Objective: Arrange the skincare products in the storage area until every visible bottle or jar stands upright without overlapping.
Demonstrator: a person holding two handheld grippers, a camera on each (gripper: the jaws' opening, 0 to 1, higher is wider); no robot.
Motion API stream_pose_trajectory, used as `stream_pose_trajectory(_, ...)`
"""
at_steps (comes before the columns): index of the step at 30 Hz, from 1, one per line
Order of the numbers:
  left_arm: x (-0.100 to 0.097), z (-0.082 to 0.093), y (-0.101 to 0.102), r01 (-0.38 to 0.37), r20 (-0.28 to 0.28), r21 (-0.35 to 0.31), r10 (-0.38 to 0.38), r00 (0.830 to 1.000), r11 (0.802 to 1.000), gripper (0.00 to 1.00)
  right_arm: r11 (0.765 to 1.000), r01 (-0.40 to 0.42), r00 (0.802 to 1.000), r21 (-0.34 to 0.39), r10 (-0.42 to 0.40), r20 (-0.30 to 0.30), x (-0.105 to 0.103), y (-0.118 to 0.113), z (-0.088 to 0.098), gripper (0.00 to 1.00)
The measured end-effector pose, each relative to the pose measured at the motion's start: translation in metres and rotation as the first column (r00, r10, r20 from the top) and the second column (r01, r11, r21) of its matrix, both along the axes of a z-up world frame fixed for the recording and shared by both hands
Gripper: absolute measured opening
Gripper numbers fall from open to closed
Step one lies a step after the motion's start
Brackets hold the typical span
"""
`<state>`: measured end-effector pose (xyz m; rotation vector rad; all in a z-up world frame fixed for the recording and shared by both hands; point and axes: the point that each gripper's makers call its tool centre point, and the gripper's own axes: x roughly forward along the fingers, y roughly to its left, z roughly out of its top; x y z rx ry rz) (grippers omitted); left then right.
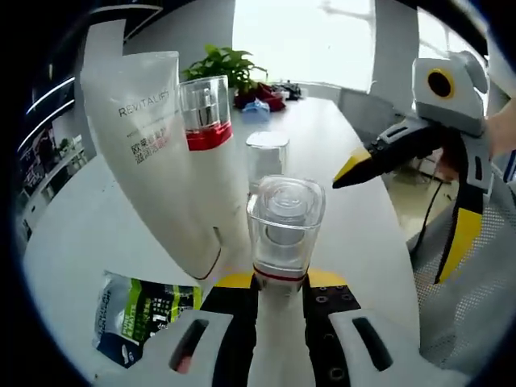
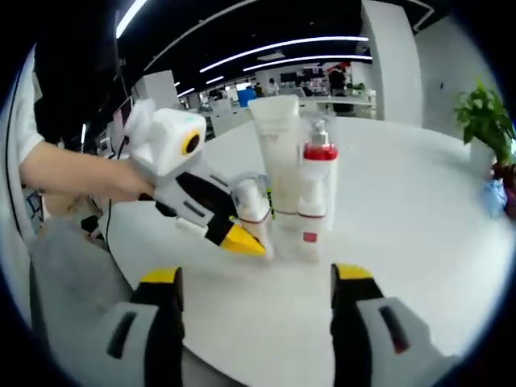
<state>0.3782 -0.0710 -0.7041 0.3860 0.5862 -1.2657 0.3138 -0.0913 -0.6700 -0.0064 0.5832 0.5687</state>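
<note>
My left gripper [image 1: 280, 278] is shut on a small clear-capped bottle [image 1: 284, 218] with a red band, holding it upright on the white table [image 1: 355, 234]. Just left of it stands a tall white Revitalift tube [image 1: 153, 145]. Behind that stands a pump bottle [image 1: 205, 113] with a clear cap and red collar, and a second clear-capped bottle [image 1: 267, 153] stands further back. In the right gripper view, the left gripper [image 2: 238, 239] holds the small bottle [image 2: 250, 205] beside the tube [image 2: 282, 161] and pump bottle [image 2: 317, 193]. My right gripper [image 2: 256, 274] is open and holds nothing, short of the group.
A green and black sachet [image 1: 137, 314] lies flat at the table's near left. A potted plant [image 1: 226, 64] and small red and blue items [image 1: 260, 101] sit at the far end. The right gripper [image 1: 355, 169] hangs over the table's right side. A person's hand [image 2: 89, 177] holds the left gripper.
</note>
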Motion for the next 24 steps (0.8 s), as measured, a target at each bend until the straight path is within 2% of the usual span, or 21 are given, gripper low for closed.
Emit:
stream_pose_trajectory(7, 0.012, 0.002, -0.009, 0.007, 0.011, -0.006, -0.007, 1.0, 1.0, 0.18, 1.0, 0.0, 1.0, 0.001, 0.0, -0.006, -0.001, 0.002, -0.002, 0.75)
stream_pose_trajectory(24, 0.015, 0.001, -0.019, 0.015, 0.014, -0.005, -0.015, 1.0, 1.0, 0.18, 1.0, -0.003, 1.0, 0.005, 0.003, -0.023, -0.002, 0.003, -0.006, 0.75)
